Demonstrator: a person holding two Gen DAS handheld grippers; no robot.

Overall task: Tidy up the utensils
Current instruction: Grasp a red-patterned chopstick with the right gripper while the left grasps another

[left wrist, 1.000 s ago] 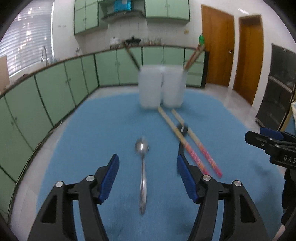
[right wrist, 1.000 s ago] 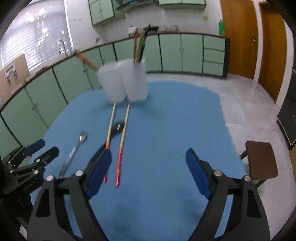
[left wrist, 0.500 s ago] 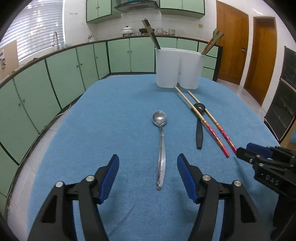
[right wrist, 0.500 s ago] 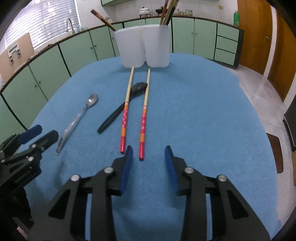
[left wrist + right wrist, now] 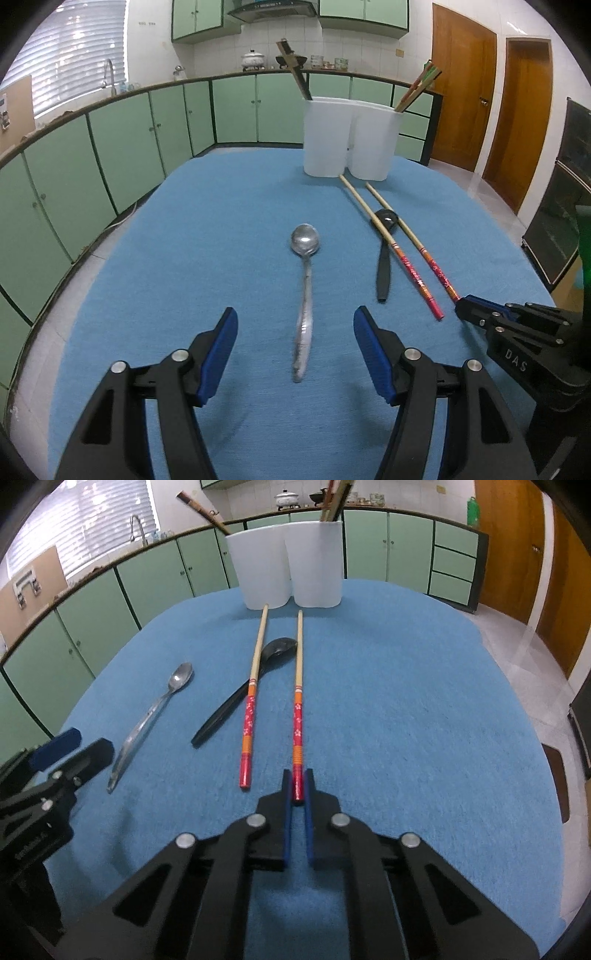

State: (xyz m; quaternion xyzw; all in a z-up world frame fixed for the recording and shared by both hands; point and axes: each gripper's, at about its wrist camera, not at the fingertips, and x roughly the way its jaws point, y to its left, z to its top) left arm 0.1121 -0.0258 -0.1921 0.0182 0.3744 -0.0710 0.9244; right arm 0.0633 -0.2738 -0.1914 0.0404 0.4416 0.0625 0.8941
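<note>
Left gripper [image 5: 295, 354] hangs wide open over the metal spoon [image 5: 304, 291] mid-table – nothing grabbed. Black spoon [image 5: 243, 698] and left chopstick [image 5: 253, 698] lie loose; right gripper [image 5: 297, 794] just pinched the right chopstick [image 5: 297, 701] – white cups [image 5: 284, 565] at the far edge barely filled.

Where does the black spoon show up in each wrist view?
Left wrist: black spoon right of centre, beside the metal spoon, its bowl between the two chopsticks.
Right wrist: black spoon left of centre, its handle crossing under the left chopstick.
Shared landmark: the two white cups at the table's far end.
</note>
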